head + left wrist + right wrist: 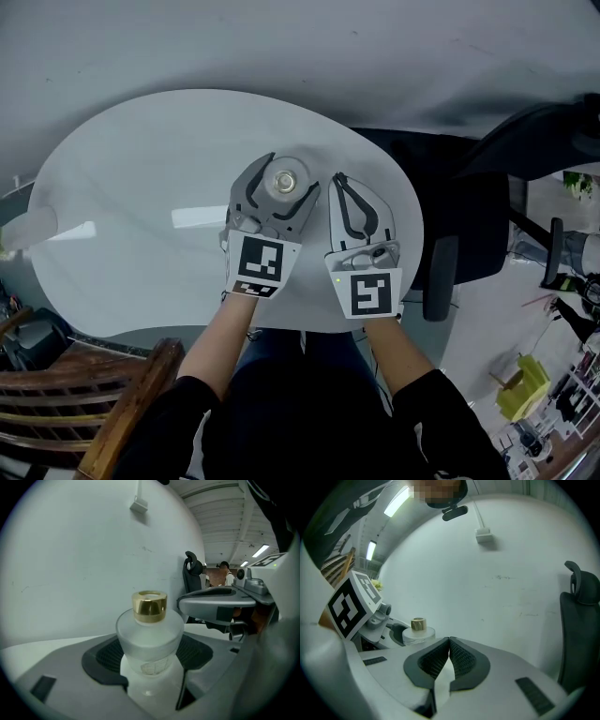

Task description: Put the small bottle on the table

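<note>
1. at head-view centre, the left gripper [289, 174] grips the small bottle [150, 634] between wide-set jaws, over the white table [141, 169].
2. just right, the right gripper [339, 180] has its jaws pressed together, empty.

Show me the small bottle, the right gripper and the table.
small bottle [150, 639], left gripper view, frosted body
right gripper [449, 641], right gripper view, between fingertips
table [141, 169], head view, bare top

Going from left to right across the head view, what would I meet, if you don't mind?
A brown wooden chair → left gripper holding the frosted glass bottle with gold cap → right gripper → black office chair.
</note>
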The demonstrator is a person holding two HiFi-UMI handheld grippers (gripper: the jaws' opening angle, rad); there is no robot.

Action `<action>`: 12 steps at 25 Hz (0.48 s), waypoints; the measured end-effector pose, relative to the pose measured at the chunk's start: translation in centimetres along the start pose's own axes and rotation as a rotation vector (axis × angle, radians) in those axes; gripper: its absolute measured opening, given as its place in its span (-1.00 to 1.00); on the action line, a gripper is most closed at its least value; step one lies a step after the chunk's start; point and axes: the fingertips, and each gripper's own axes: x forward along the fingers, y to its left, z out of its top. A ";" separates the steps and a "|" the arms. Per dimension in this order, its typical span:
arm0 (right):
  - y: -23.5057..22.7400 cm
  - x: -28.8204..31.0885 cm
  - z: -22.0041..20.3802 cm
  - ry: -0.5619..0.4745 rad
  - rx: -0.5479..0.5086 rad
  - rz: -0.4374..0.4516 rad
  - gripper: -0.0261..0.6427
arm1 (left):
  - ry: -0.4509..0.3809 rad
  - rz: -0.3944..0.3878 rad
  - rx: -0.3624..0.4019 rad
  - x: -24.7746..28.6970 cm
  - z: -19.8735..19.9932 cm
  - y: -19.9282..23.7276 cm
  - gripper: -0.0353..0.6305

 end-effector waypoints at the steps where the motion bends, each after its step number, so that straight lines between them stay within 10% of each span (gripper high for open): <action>1: -0.1 0.2 -0.2 -0.001 0.003 -0.002 -0.86 | 0.008 -0.003 0.001 0.3 -0.3 0.0 0.11; 12: 0.1 1.1 -2.2 0.038 0.032 -0.006 -0.86 | 0.062 -0.018 0.020 2.1 -2.6 0.0 0.11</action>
